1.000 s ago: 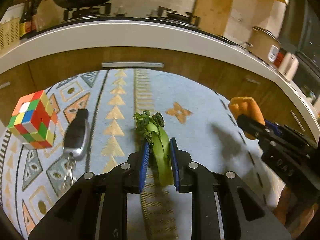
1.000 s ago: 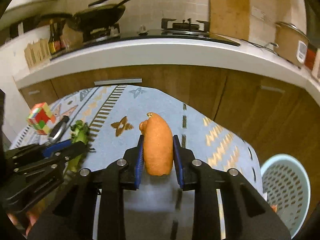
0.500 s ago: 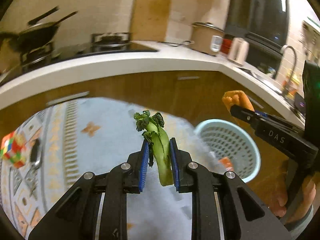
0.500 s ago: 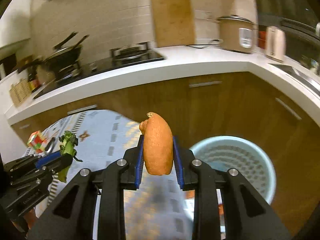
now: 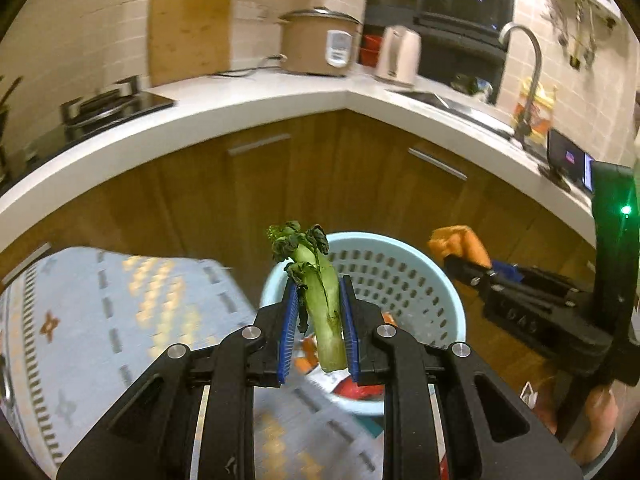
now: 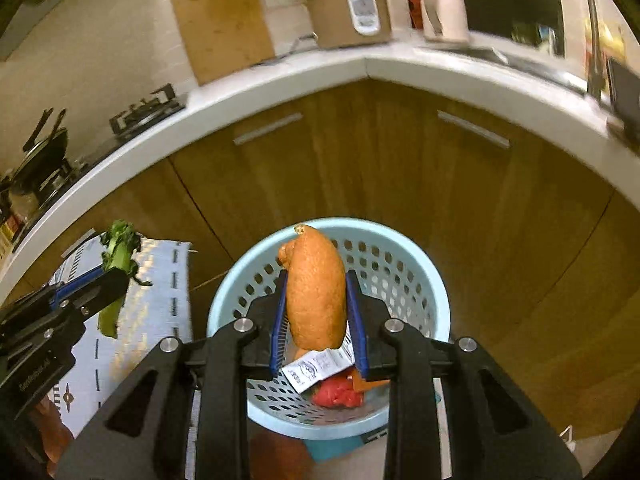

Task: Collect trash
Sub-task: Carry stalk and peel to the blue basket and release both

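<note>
My left gripper (image 5: 318, 300) is shut on a wilted green vegetable stalk (image 5: 318, 300), held upright over the near rim of a light blue perforated trash basket (image 5: 416, 268). My right gripper (image 6: 316, 300) is shut on an orange peel piece (image 6: 316, 292), held above the same basket (image 6: 404, 276). The basket holds a white paper slip (image 6: 316, 368), something red (image 6: 338, 394) and orange scraps. The right gripper with the peel (image 5: 460, 242) shows at the right of the left wrist view. The left gripper with the stalk (image 6: 116, 264) shows at the left of the right wrist view.
The basket stands on the floor in the corner of brown kitchen cabinets (image 5: 360, 168) under a white counter (image 5: 280, 100). A blue patterned tablecloth (image 5: 120, 312) lies to the left. A rice cooker (image 5: 316, 42), kettle (image 5: 398, 56) and cutting board (image 5: 188, 26) are on the counter.
Both grippers have swung right, away from the patterned cloth with the cube and key, and now hang over the blue basket. Both stay shut on their items.
</note>
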`<state>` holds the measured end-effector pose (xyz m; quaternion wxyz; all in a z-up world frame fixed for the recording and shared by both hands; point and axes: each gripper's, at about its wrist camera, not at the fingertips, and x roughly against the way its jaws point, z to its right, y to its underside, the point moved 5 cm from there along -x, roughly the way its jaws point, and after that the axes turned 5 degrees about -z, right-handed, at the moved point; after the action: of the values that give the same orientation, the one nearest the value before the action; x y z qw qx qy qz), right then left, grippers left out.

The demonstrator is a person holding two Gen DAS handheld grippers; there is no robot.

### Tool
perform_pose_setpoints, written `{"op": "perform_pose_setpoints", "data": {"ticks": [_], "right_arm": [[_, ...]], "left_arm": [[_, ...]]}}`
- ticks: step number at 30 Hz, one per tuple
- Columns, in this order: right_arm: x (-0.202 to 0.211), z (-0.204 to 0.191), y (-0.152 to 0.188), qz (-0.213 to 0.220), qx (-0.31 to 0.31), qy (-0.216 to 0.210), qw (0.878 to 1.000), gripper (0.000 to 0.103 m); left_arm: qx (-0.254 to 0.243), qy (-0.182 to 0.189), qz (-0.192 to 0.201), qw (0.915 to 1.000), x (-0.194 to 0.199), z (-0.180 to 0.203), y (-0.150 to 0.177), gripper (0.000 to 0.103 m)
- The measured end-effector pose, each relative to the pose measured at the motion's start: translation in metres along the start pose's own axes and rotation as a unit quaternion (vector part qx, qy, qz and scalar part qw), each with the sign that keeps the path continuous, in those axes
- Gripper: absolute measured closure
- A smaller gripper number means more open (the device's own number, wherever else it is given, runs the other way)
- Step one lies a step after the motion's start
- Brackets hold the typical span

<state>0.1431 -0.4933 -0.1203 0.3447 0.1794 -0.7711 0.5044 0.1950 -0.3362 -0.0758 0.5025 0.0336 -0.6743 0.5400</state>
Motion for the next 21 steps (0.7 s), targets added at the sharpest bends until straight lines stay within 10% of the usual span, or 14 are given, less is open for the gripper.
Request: {"op": "perform_pose_setpoints", "data": {"ticks": [6, 12, 21], "right_arm": [[-0.022, 0.022, 0.006, -0.03, -0.024, 0.003, 0.999, 0.076], [-0.026, 0.028, 0.009, -0.033, -0.035, -0.002, 0.999, 0.053], [0.006, 0.008, 0.006, -0.001, -0.023, -0.017, 1.0, 0.053]], "left_arm": [[-0.005, 0.017, -0.023, 0.9996, -0.033, 0.018, -0.004, 0.068], [0.005, 0.019, -0.019, 0.9996, -0.035, 0.014, -0.005, 0.05], [0.019, 0.018, 0.018, 0.9995, 0.006, -0.007, 0.004, 0.034]]}}
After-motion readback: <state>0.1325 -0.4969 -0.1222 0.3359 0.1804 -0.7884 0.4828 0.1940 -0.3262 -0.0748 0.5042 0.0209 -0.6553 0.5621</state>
